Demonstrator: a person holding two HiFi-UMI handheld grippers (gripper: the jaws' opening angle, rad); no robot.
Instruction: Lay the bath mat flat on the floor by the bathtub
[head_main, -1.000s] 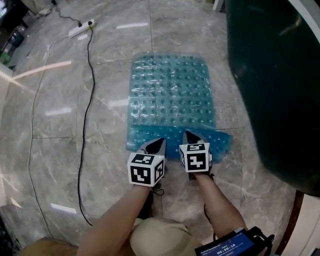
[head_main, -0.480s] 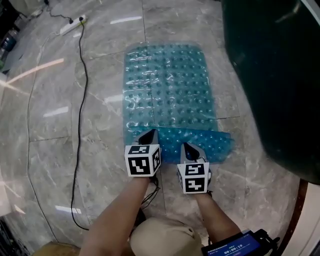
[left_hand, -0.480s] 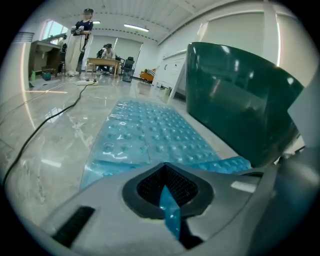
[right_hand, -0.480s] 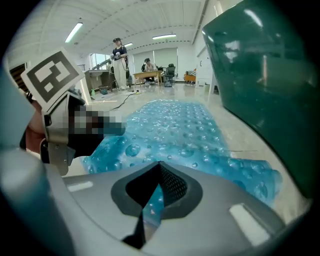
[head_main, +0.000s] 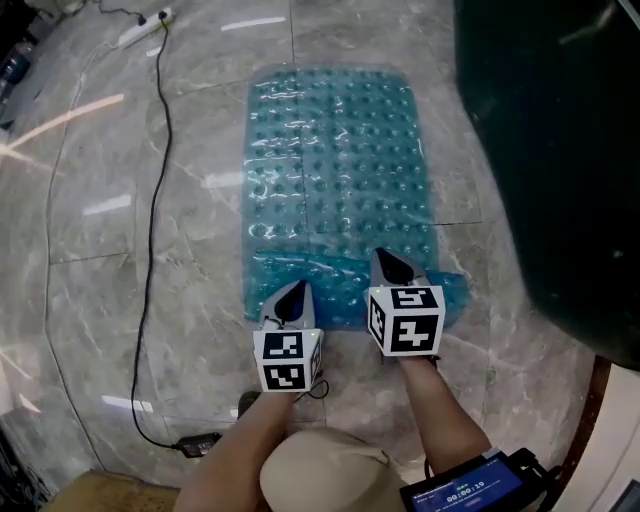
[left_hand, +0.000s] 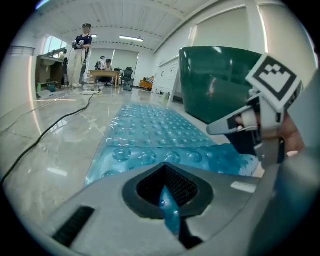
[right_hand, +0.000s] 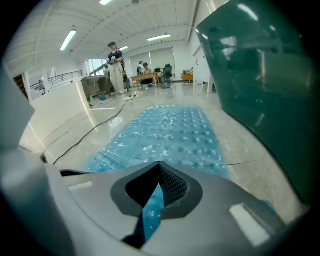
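- The bath mat (head_main: 340, 170) lies on the floor (head_main: 100, 260) ahead of me, running away from me.
- The bathtub (head_main: 560, 150) stands just right of it.
- A cable (head_main: 152, 220) runs left of the mat, well apart, toward a power strip (head_main: 140, 28) far behind.
- My left gripper (head_main: 293, 292) is at the mat's near left corner, my right gripper (head_main: 386, 260) beside it to the right; the near edge sits pinched between each pair of jaws.

black cable (head_main: 152, 200): leads up to white power strip (head_main: 140, 28) | blue-screen device (head_main: 462, 494): bottom right, lit

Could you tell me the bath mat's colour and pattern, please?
Translucent blue bath mat, rows of bumps; clearest in head view.
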